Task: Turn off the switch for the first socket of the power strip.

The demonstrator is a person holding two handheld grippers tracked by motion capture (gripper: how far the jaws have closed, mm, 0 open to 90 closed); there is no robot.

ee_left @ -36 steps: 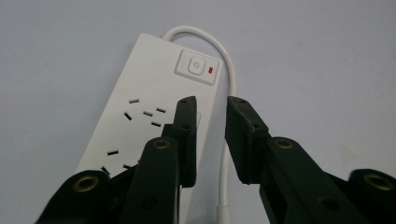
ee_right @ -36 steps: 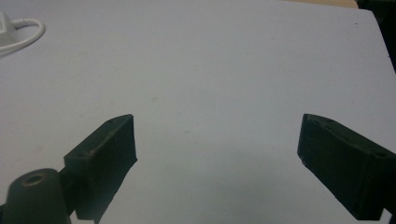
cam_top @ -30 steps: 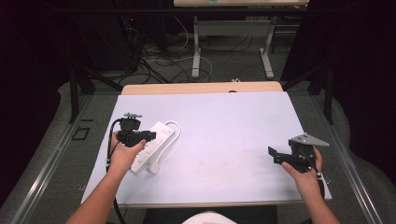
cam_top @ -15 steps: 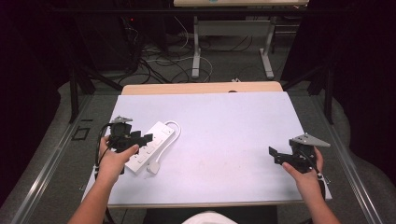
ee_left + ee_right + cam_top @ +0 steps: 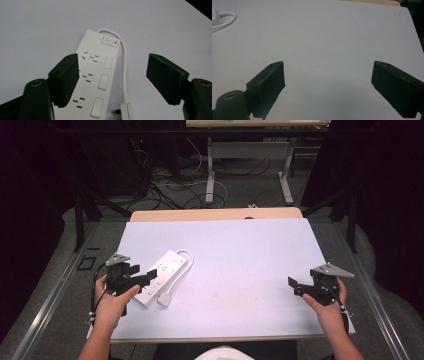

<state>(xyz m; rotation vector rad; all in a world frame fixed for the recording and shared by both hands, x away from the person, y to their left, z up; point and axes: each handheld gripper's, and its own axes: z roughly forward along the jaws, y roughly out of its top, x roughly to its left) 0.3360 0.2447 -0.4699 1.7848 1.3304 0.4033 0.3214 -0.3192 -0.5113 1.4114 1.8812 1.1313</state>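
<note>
The left hand-held gripper (image 5: 145, 279) has just been opening its jaws and now stands released, nothing pinched. Just ahead of it on the counter (image 5: 240, 255) lies the white power strip (image 5: 161, 276), its plug (image 5: 164, 298) alongside. Well apart, the right hand-held gripper (image 5: 295, 287) gapes empty.

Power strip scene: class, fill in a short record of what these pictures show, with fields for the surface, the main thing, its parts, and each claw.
surface: white table top
main thing: white power strip lying flat at the table's left side
cable: white cable loops from the switch end along the strip to its plug
switch: button with a red light at the far end
left claw: jaws have just been opening, apart above the strip, not pressing it
right claw: open over bare table, nothing between the jaws
</note>
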